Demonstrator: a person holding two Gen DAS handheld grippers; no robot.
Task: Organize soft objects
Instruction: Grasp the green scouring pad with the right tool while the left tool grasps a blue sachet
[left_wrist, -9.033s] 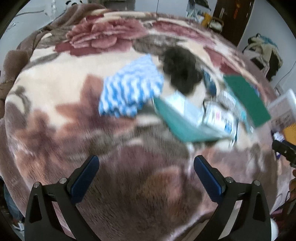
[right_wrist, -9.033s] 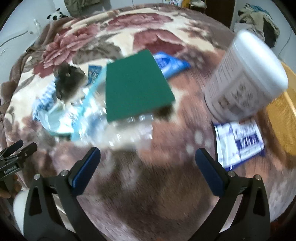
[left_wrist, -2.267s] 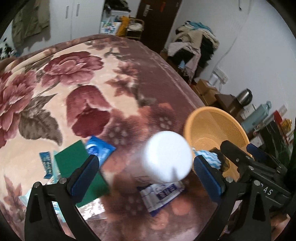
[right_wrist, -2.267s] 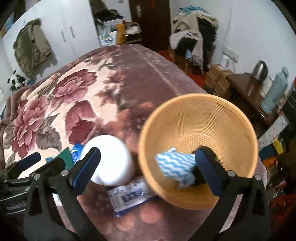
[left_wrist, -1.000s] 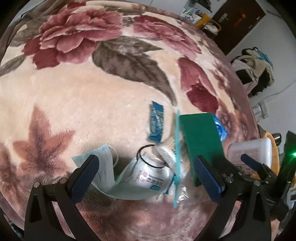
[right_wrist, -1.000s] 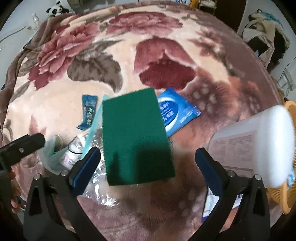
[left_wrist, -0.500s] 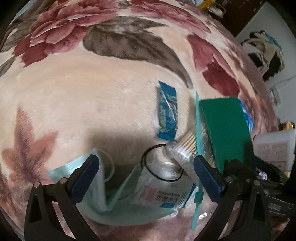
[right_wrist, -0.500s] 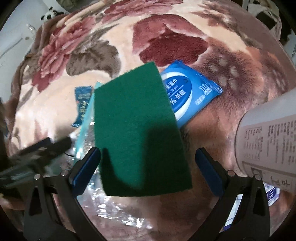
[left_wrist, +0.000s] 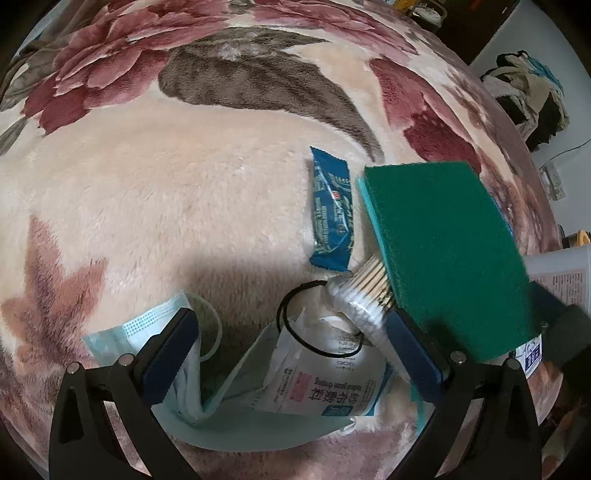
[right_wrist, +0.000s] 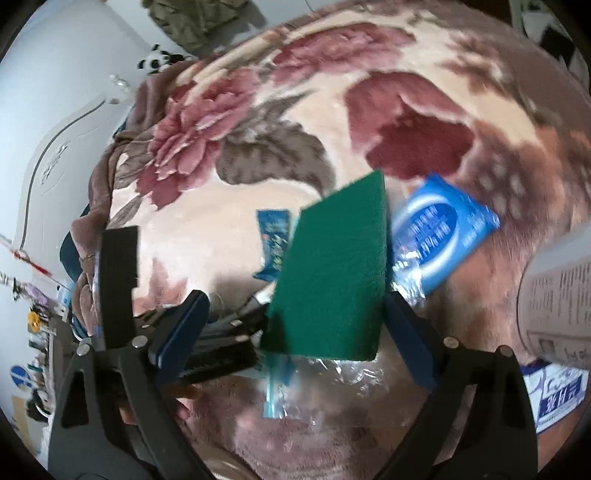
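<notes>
A green scouring sponge (right_wrist: 332, 280) lies tilted on a crinkled clear bag, between the jaws of my right gripper (right_wrist: 295, 334). Those jaws are closing; the right pad is at the sponge's edge and the left pad stands clear of it. In the left wrist view the same sponge (left_wrist: 443, 251) is at the right. My left gripper (left_wrist: 291, 354) is open, low over a light blue face mask (left_wrist: 122, 332) and a white gauze packet (left_wrist: 321, 384). A bundle of cotton swabs (left_wrist: 365, 291) rests by its right finger.
Everything lies on a floral plush blanket (left_wrist: 184, 184). A blue sachet (left_wrist: 330, 210) sits left of the sponge, a blue wet-wipes pack (right_wrist: 443, 243) to its right. A white bottle (right_wrist: 554, 295) stands far right. The left gripper's body (right_wrist: 221, 350) crowds the right gripper's left finger.
The left gripper has sunk closer to the mask and gauze packet. The right gripper has tipped and closed in on the sponge, which now sits between its narrowing jaws.
</notes>
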